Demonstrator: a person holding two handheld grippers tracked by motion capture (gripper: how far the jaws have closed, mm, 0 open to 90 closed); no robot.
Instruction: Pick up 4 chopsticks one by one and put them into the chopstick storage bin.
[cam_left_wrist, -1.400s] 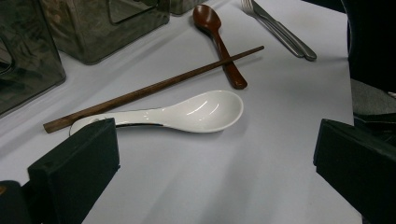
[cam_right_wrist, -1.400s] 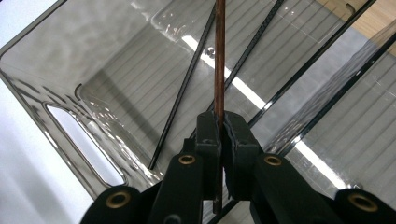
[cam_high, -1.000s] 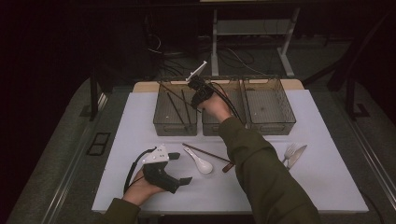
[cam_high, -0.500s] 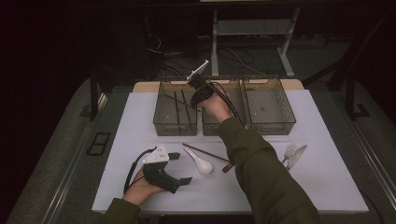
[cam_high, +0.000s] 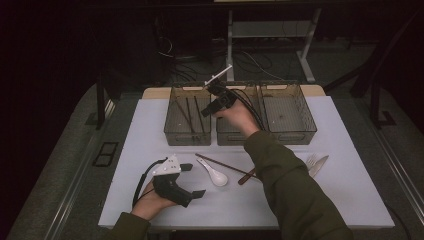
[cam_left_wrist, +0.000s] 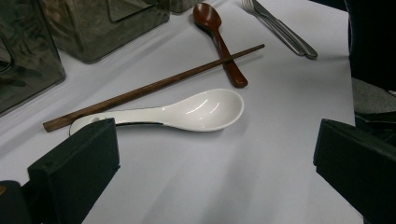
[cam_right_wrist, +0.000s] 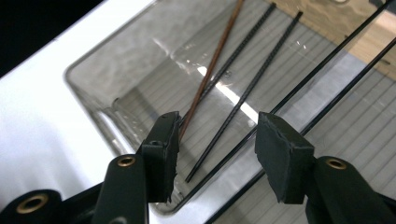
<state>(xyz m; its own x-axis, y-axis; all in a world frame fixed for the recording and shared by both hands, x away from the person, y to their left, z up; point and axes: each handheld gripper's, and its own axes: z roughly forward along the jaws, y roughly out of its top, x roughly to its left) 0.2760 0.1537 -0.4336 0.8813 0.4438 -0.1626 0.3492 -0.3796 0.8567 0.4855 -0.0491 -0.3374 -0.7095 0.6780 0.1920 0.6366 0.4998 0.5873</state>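
Note:
My right gripper (cam_high: 212, 106) hangs over the left clear bin (cam_high: 175, 136), where it meets the middle bin. Seen in the right gripper view, its jaws (cam_right_wrist: 217, 149) have just been opening and nothing is between them. Below them, in the bin (cam_right_wrist: 93, 88), lie a brown chopstick (cam_right_wrist: 210, 70) and two black chopsticks (cam_right_wrist: 247, 88). My left gripper (cam_high: 194, 180) rests on the white mat near the front edge, open wide (cam_left_wrist: 215, 158). Just past its jaws lie a white soup spoon (cam_left_wrist: 187, 109), a brown chopstick (cam_left_wrist: 154, 86) and a brown spoon (cam_left_wrist: 219, 37).
Three clear bins stand in a row at the back: left, middle (cam_high: 235, 136), right (cam_high: 287, 132). A fork and knife (cam_high: 315, 164) lie at the right of the mat (cam_high: 345, 195). The white spoon (cam_high: 214, 173) and chopstick (cam_high: 225, 165) sit mid-table.
The right hand has shifted slightly and risen a little over the bins. The left hand and the cutlery on the mat have not moved.

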